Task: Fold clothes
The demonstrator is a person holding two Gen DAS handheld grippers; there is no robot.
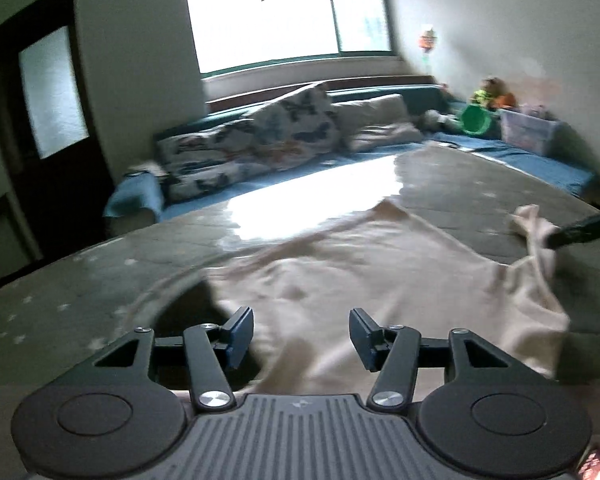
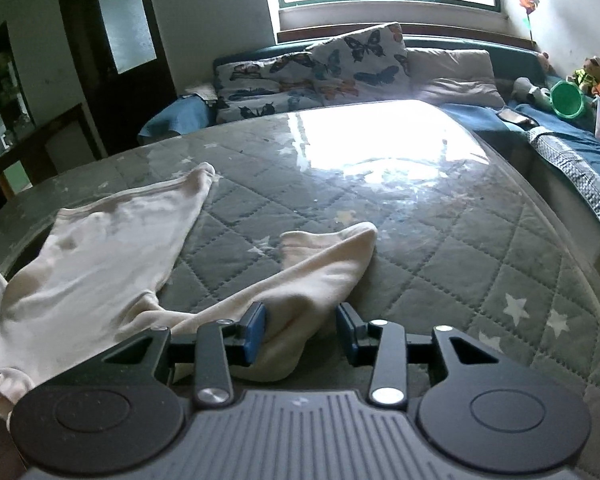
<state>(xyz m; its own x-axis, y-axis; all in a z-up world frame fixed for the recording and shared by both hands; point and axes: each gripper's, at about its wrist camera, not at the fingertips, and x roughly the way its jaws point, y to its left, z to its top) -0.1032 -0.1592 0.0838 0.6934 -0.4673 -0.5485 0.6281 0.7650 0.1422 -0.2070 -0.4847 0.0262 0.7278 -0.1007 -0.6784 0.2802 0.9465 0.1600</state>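
garment (image 2: 100, 248): spread on the table (image 2: 440, 248), toward its left side, one leg reaching to the middle
right gripper (image 2: 300, 334): over the near leg, cloth between its fingers
left gripper (image 1: 302, 338): over the garment's near edge
pillows (image 2: 320, 68): on the sofa (image 2: 572, 140) behind the table
bucket (image 2: 568, 100): on the sofa, far right
door (image 2: 116, 40): behind, left

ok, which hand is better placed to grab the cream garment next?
Probably right. The right tongs stand open with a cream garment fold between the pads, one pad against it. The left tongs hang open above flat cloth with nothing between them.
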